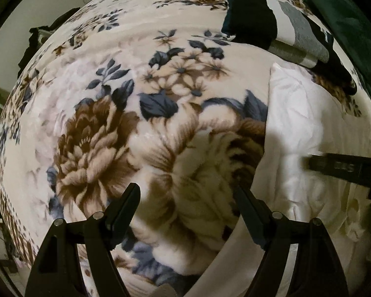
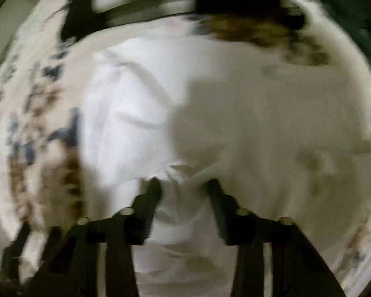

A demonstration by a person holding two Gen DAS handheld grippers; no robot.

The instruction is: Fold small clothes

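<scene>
A white garment lies on the floral blanket at the right of the left wrist view. My left gripper is open and empty above the blanket, just left of the garment. My right gripper enters from the right over the garment. In the blurred right wrist view the right gripper has bunched white cloth between its fingers, with the garment spread ahead; the jaws stand partly apart and the grip is unclear.
A stack of folded clothes, black over grey and white, lies at the back right of the blanket. A dark green fabric lies at the far right. The stack shows blurred at the top of the right wrist view.
</scene>
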